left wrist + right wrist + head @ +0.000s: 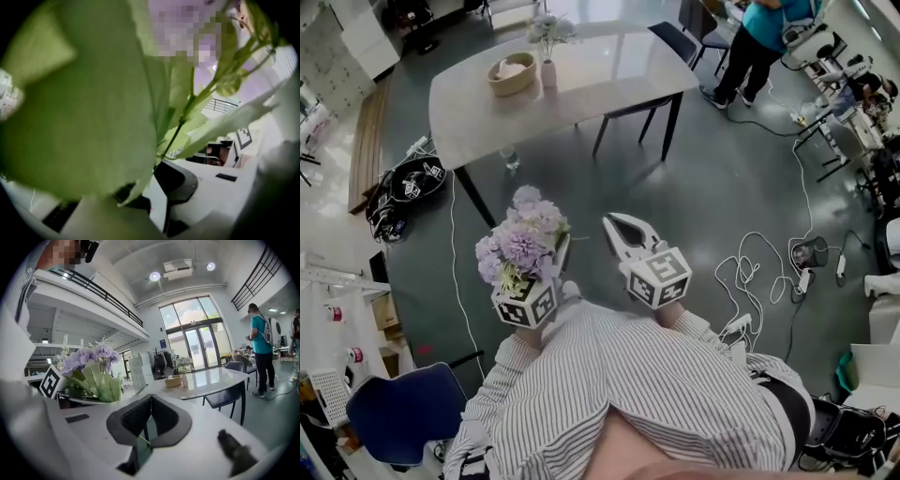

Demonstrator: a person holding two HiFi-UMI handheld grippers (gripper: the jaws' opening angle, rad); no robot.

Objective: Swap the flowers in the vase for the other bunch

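Note:
In the head view my left gripper [553,255] is shut on the stems of a bunch of purple flowers [523,246], whose blooms hide most of its jaws. In the left gripper view, green leaves and stems [93,112] fill the frame above the left gripper [152,183]. My right gripper [613,225] is beside it, shut and holding nothing; in its own view the right gripper [149,417] has its pads together. Far ahead on the table [609,80] stands a pale vase [548,73] with white flowers [549,28]. The right gripper view shows that vase [185,379] too.
A woven basket [512,73] sits beside the vase. A dark chair [675,39] stands at the table and a person in teal [761,37] beyond it. Cables [750,272] lie on the floor to the right, bags [403,187] to the left, and a blue chair [398,408] near left.

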